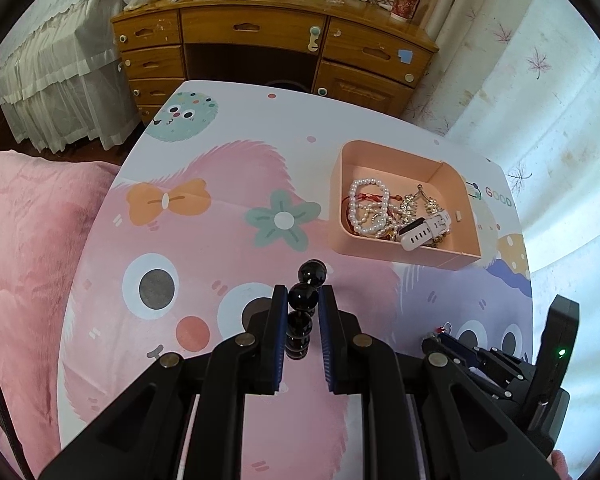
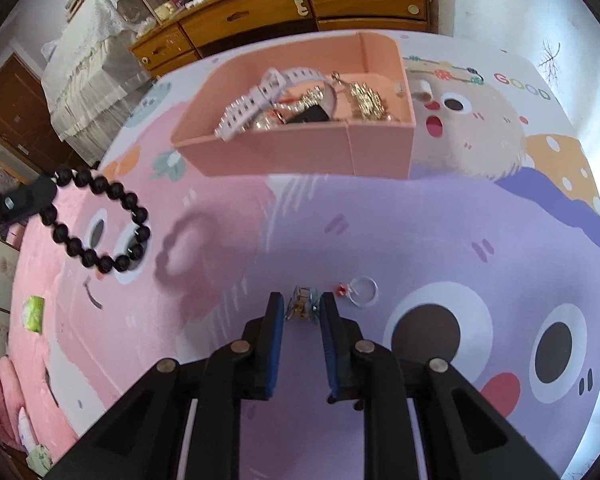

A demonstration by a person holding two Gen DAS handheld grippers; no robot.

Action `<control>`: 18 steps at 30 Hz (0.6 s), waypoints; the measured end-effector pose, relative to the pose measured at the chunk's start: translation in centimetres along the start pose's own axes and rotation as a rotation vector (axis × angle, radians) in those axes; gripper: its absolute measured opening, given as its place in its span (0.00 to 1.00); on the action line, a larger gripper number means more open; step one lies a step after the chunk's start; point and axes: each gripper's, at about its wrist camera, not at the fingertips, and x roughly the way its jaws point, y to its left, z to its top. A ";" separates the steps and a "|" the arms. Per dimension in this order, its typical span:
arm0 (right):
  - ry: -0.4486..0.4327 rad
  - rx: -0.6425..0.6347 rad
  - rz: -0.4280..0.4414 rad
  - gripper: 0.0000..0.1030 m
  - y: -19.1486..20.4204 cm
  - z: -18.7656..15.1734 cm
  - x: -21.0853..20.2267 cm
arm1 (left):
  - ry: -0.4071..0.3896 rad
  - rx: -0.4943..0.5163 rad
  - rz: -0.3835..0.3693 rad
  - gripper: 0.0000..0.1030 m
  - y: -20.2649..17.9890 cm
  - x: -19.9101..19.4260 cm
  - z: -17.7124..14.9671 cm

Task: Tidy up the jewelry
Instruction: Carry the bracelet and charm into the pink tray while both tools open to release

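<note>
My left gripper (image 1: pixel 303 294) is shut on a black bead bracelet (image 1: pixel 303 300) and holds it above the table; the bracelet hangs as a loop in the right wrist view (image 2: pixel 100 224). A pink box (image 1: pixel 456 258) to the front right holds a pearl bracelet (image 1: pixel 366 210), a white watch (image 1: pixel 424 230) and gold pieces. My right gripper (image 2: pixel 302 304) is closed around a small metal trinket (image 2: pixel 300 304) on the table. A silver ring with a red stone (image 2: pixel 362 291) lies just right of it. The pink box (image 2: pixel 300 154) stands beyond.
The table has a cartoon cover (image 1: pixel 220 184). A wooden dresser (image 1: pixel 260 40) stands behind it and a pink bed (image 1: pixel 24 240) to the left. A curtain (image 1: pixel 540 100) hangs on the right. My right gripper shows at the lower right of the left wrist view (image 1: pixel 500 360).
</note>
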 end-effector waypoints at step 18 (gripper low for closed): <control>-0.261 -0.037 0.113 0.16 2.4 6.8 -5.4 | -0.130 0.016 -0.056 0.13 -0.5 -2.4 4.2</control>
